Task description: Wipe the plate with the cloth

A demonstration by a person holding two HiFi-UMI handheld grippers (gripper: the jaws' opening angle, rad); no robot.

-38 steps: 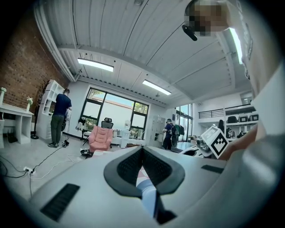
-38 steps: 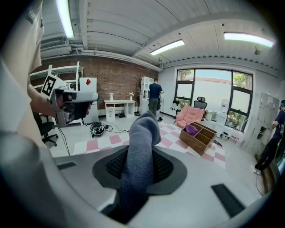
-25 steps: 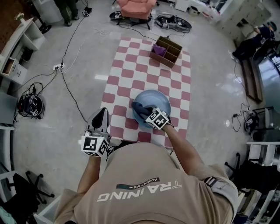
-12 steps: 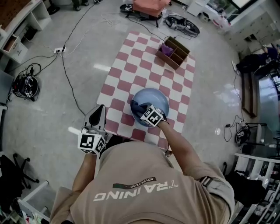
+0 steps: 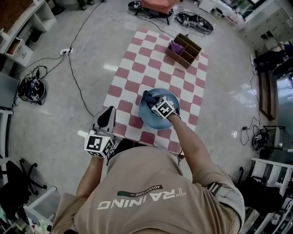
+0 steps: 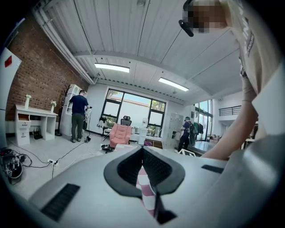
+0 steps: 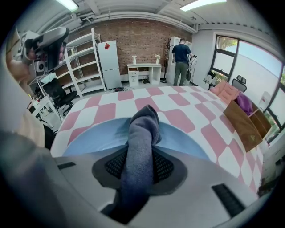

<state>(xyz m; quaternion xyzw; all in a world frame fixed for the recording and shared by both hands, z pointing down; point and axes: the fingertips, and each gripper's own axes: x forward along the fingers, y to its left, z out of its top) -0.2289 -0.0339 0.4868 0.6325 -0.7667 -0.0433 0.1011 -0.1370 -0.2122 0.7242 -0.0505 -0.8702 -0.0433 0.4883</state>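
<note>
A light blue plate (image 5: pixel 147 120) lies on the near part of a red-and-white checkered mat (image 5: pixel 137 77). My right gripper (image 5: pixel 153 102) points steeply down over the plate, shut on a dark blue-grey cloth (image 5: pixel 148 96). In the right gripper view the cloth (image 7: pixel 141 129) runs as a roll between the pads and its end rests on the plate (image 7: pixel 189 139). The jaws have just eased open slightly, and the cloth is still pinched between them. My left gripper (image 5: pixel 108 111) hovers off the mat's near left edge, shut and empty, with its pads (image 6: pixel 156 167) meeting at the tips.
A wooden divided box (image 5: pixel 185 50) with a purple cloth in it stands at the mat's far right. Cables (image 5: pixel 75 77) trail over the floor to the left. A pink chair (image 5: pixel 155 3) stands beyond the mat. A person (image 7: pixel 181 55) stands far off by a white desk.
My right gripper has carried the cloth across the plate from its near side towards its far side. The left gripper has stayed where it was.
</note>
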